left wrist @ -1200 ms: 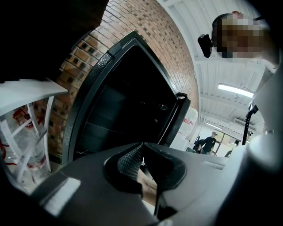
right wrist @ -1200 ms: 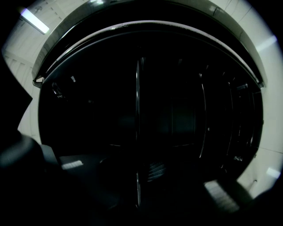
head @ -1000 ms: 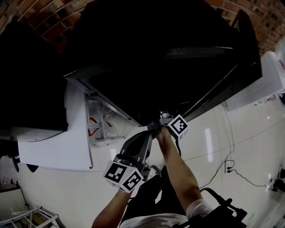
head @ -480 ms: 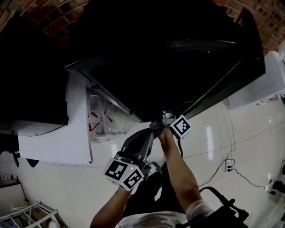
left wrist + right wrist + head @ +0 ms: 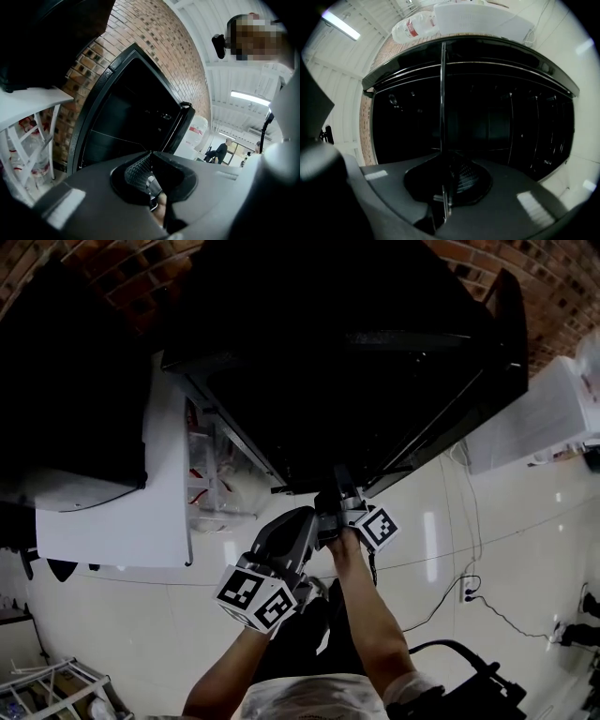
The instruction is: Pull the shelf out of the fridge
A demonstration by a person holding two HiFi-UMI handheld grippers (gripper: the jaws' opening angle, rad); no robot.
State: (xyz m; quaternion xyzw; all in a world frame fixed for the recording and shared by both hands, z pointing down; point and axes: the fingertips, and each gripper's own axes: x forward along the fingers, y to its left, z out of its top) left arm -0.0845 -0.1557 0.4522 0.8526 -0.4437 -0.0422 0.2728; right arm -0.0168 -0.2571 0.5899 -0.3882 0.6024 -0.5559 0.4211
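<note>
The black fridge [image 5: 375, 371] stands open, its inside dark. In the right gripper view the shelf [image 5: 442, 98] shows edge-on as a thin glass pane running straight out from my jaws. My right gripper [image 5: 446, 190] is shut on that front edge. In the head view the right gripper [image 5: 337, 495] sits at the fridge's lower front lip, and the shelf is lost in the dark. My left gripper [image 5: 319, 521] lies right beside it, touching the right hand. In its own view the left gripper [image 5: 149, 157] has its pads together, and I see no shelf between them.
The white fridge door [image 5: 103, 512] hangs open on the left, its bins [image 5: 214, 486] holding bottles. A white appliance [image 5: 544, 418] stands to the right. A cable [image 5: 469, 592] runs over the pale floor. A wire rack [image 5: 56, 695] lies bottom left.
The head view has shifted, so the fridge and door sit a little differently in frame. Both grippers stay together at the fridge's front lip. No clear movement of the shelf.
</note>
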